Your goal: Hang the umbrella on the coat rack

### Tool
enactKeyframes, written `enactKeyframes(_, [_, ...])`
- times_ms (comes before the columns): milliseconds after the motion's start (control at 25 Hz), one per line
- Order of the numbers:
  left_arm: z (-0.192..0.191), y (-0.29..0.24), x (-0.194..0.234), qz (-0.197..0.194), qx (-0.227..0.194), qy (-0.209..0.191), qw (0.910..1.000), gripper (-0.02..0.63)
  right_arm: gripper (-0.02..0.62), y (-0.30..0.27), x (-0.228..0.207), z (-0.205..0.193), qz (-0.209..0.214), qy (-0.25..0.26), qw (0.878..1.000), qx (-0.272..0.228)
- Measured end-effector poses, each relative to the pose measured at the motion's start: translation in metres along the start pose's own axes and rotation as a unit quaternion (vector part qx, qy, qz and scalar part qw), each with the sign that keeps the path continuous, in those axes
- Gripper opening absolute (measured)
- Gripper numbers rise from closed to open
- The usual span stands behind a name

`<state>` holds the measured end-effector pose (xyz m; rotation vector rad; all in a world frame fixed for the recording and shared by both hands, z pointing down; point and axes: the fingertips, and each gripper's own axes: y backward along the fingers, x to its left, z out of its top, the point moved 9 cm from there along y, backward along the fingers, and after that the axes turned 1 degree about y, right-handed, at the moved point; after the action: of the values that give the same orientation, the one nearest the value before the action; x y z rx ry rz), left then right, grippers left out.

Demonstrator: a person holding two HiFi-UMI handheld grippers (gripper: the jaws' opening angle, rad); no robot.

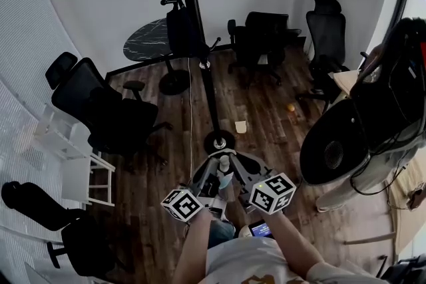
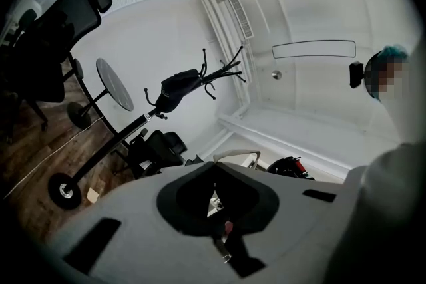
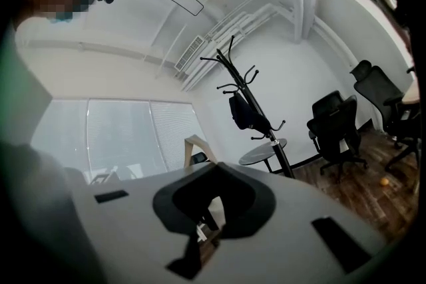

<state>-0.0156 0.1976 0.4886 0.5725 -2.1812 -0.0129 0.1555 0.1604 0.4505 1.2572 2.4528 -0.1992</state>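
Note:
The black coat rack stands on its round base just ahead of me, hooks at the top, and a black bag hangs on it. It also shows in the left gripper view as the coat rack and in the right gripper view as the coat rack. A pale folded umbrella hangs between my two grippers. The left gripper and right gripper meet above it. Both gripper views show jaws pressed together, the left gripper and right gripper, with a thin piece in each seam. The umbrella's body is hidden there.
Black office chairs stand left, behind and right of the rack. A round dark table is at the back wall. A white stool is at left, bulky black equipment at right. A cup lies on the floor.

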Motion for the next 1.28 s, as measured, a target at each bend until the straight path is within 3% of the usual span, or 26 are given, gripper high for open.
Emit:
enactKeyframes(320, [0.009,-0.028,0.015,-0.001,-0.004,0.013,0.9999,0.020,0.012,-0.022,-0.021,0.009,0.008,0.004,1.000,-0.004])
enactKeyframes(680, [0.040,-0.091,0.067,-0.010,0.003,0.035,0.9993,0.020,0.012,-0.090,-0.070,0.021,0.000,-0.006,1.000,-0.007])
enactKeyframes(1280, [0.121,-0.191,0.162,-0.043,0.044,0.059,0.9964,0.020,0.012,-0.217,-0.126,0.035,-0.055,-0.008,0.998,-0.029])
